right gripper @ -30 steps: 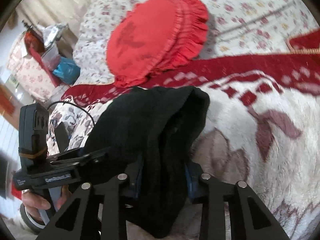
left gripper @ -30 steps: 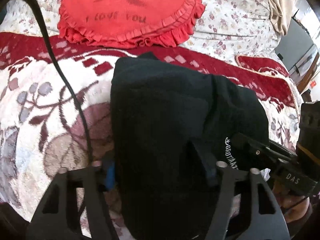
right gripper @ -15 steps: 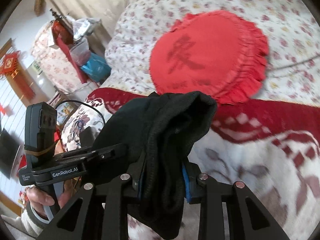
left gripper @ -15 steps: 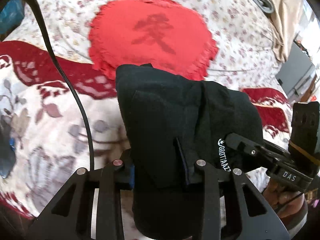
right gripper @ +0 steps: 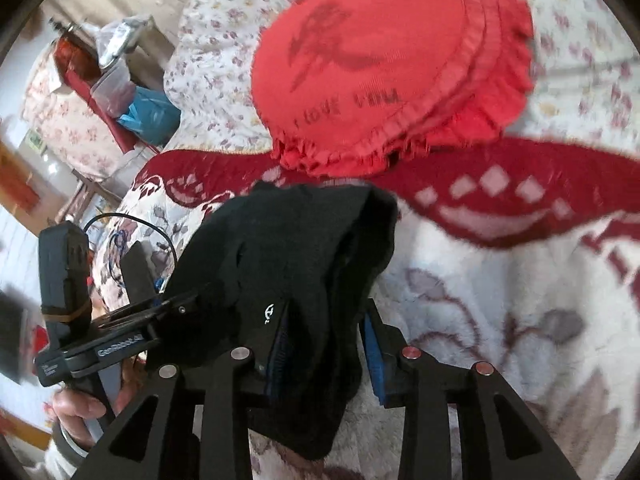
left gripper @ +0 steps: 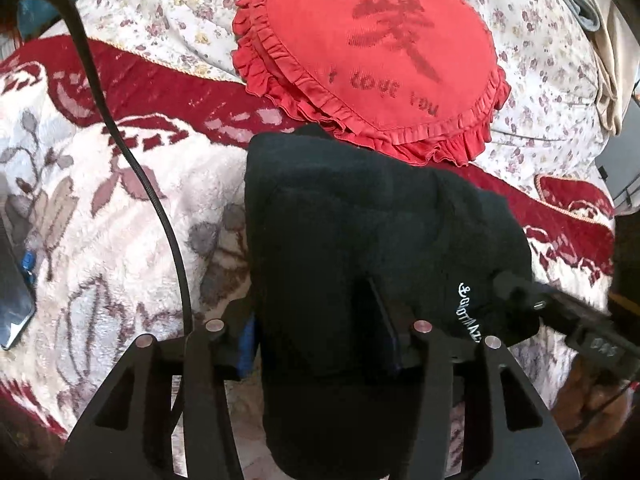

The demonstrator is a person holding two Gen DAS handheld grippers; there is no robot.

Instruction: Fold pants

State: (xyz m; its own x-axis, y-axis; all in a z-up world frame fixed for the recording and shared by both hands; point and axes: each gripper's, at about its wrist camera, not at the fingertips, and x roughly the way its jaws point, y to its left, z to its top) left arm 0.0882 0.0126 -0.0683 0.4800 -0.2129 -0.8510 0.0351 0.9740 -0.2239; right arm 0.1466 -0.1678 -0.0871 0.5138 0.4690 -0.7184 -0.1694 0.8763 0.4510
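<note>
Bedding fills both views: a red and white blanket (left gripper: pixel 120 216) with a floral sheet (left gripper: pixel 180 8) behind it. Black pants (left gripper: pixel 360 240), bunched, hang above the blanket, their far edge just short of a red frilled cushion (left gripper: pixel 372 60). Left tool (left gripper: pixel 324 336) is clamped on the pants; right tool (right gripper: pixel 324 340) likewise grips a fold. Open blanket lies to the right of the pants in the right view. Only that view shows a cluttered bedside corner with a blue bag (right gripper: pixel 152 116); only the left view shows the cable (left gripper: pixel 132 160).
</note>
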